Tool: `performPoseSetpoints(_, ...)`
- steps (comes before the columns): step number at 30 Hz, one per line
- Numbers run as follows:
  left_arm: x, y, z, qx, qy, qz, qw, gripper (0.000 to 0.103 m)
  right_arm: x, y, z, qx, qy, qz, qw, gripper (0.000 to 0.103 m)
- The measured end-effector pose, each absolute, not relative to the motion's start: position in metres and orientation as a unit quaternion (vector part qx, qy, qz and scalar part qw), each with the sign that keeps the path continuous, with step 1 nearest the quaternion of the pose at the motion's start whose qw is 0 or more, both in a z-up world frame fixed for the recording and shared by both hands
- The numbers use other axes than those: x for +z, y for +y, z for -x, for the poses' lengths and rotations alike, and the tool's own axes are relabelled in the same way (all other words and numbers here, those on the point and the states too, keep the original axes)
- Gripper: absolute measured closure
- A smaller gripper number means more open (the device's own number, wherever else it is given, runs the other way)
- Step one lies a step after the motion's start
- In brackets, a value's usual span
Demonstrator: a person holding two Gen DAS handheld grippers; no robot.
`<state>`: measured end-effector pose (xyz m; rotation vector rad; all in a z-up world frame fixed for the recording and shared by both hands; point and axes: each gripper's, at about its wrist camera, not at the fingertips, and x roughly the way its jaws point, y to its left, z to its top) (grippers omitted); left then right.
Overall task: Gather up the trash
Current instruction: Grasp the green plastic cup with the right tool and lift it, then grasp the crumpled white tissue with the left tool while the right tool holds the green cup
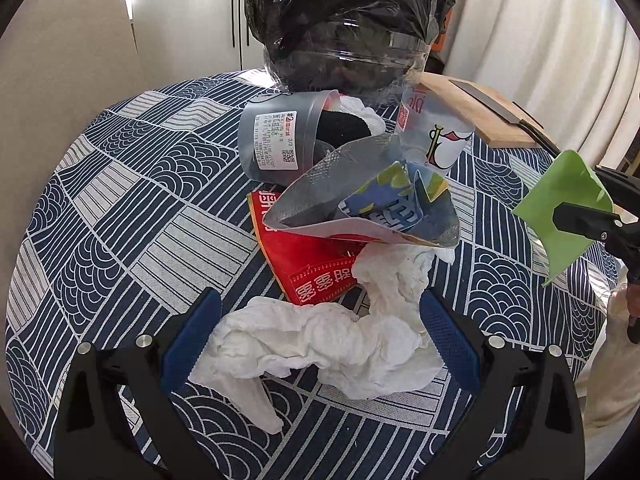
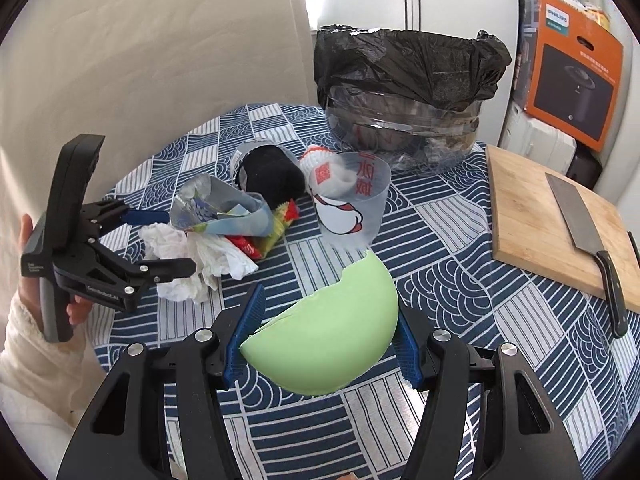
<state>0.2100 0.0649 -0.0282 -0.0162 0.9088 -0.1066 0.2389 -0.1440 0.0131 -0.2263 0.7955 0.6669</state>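
Observation:
A heap of trash lies mid-table: crumpled white tissue [image 1: 320, 340] [image 2: 188, 252], a red wrapper [image 1: 316, 264], a foil snack bag [image 1: 360, 200] [image 2: 216, 208], a grey cup with a label [image 1: 276, 136] and a clear printed cup [image 1: 432, 128] [image 2: 348, 204]. My left gripper [image 1: 320, 344] [image 2: 160, 240] stands open, its blue pads on either side of the tissue, apart from it. My right gripper [image 2: 324, 344] [image 1: 576, 224] is shut on a broken green shell piece [image 2: 332, 340] [image 1: 560, 208], held above the cloth. A bin lined with a black bag [image 1: 344, 28] [image 2: 404, 96] stands at the table's far side.
The table wears a blue and white patterned cloth [image 1: 120, 208] [image 2: 460, 264]. A wooden cutting board [image 2: 560, 228] [image 1: 480, 116] with a cleaver [image 2: 588, 240] lies at the right. An orange box [image 2: 572, 68] stands behind. A hand and white sleeve [image 2: 28, 340] hold the left gripper.

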Motion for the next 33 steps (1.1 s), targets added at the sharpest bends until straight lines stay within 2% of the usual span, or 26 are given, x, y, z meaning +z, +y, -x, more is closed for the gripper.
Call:
performPoseSetpoints(6,-0.035,0.054,-0.215,-0.045,0.449,-0.02,0.892,0.008,0.008,-0.15,-0.242,0.312,0.385,0.107,0.862,0.048)
performPoseSetpoints(11,-0.035,0.058,-0.213,-0.074,0.458,0.008,0.886,0.033,0.005,-0.155,-0.242,0.308,0.388,0.107,0.862,0.047)
performPoseSetpoints(13,-0.033,0.06,-0.21,-0.081,0.46,0.016,0.884,0.05,0.005,-0.156,-0.241,0.307,0.388,0.108,0.862,0.048)
performPoseSetpoints(15,-0.031,0.06,-0.206,-0.091,0.461,0.019,0.883,0.063,0.005,-0.157,-0.24,0.307,0.388,0.108,0.862,0.047)
performPoseSetpoints(17,-0.03,0.06,-0.203,-0.095,0.462,0.018,0.882,0.07,0.005,-0.158,-0.239,0.306,0.387,0.109,0.863,0.048)
performPoseSetpoints(22,-0.024,0.063,-0.192,-0.1,0.458,0.017,0.883,0.077,0.007,-0.159,-0.235,0.304,0.384,0.107,0.865,0.047)
performPoseSetpoints(30,-0.014,0.076,-0.177,-0.085,0.452,0.008,0.888,0.079,0.017,-0.16,-0.222,0.299,0.375,0.109,0.871,0.048)
performPoseSetpoints(32,-0.01,0.08,-0.172,-0.079,0.447,0.006,0.891,0.084,0.02,-0.162,-0.218,0.297,0.371,0.109,0.873,0.048)
performPoseSetpoints(33,-0.009,0.082,-0.17,-0.079,0.445,0.008,0.892,0.095,0.023,-0.162,-0.216,0.296,0.37,0.109,0.874,0.047)
